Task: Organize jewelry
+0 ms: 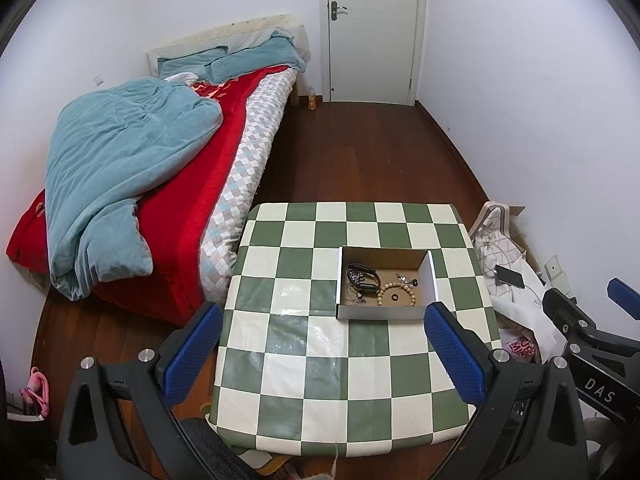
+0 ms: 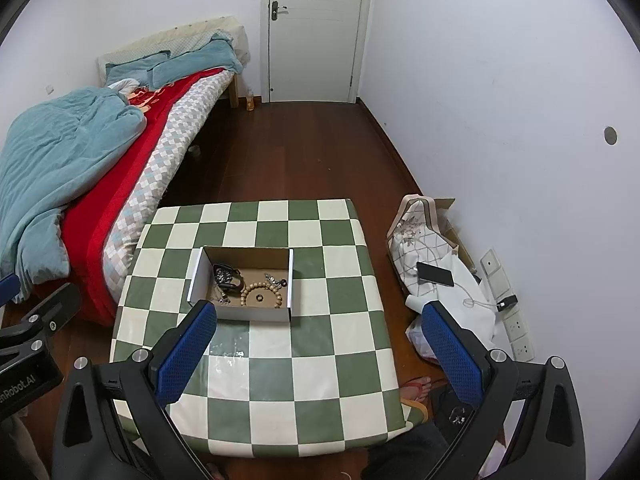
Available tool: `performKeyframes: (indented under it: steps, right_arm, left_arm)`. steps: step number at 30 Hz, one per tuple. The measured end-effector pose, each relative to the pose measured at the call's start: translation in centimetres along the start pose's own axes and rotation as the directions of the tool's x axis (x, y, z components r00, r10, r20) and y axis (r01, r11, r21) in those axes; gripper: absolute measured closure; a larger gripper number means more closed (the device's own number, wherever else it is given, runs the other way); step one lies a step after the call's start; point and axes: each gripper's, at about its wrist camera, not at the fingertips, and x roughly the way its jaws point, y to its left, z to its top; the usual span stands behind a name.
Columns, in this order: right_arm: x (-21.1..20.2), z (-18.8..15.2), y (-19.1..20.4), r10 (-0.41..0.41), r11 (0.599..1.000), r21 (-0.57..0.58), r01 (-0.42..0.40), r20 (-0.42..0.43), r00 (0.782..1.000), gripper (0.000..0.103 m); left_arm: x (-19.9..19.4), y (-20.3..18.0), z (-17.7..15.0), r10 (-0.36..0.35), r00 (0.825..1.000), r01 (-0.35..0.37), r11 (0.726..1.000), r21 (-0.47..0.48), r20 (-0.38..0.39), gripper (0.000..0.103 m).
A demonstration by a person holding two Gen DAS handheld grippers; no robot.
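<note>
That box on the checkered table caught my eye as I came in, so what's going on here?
A person holds a gripper in each hand above the checkered table. Both the left gripper and the right gripper are open and hold nothing. The jewelry already lies in the open cardboard box: a wooden bead bracelet, a dark band and some small metal pieces. Neither gripper touches the box.

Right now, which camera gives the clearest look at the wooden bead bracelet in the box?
The left wrist view: the wooden bead bracelet lies unobstructed in the cardboard box. In the right wrist view the bracelet is also fully visible, though a blue fingertip overlaps the box's near corner.
</note>
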Motion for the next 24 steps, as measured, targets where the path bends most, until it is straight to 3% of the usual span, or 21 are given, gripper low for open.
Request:
performKeyframes:
  steps: [24]
  right_arm:
    - [-1.2,0.1,0.6,0.013,1.0,-0.002,-0.013,0.01,1.0,0.0]
  left_arm:
    - [-0.7,0.6,-0.4,0.02,1.0,-0.02,1.0,-0.003,0.018,0.0]
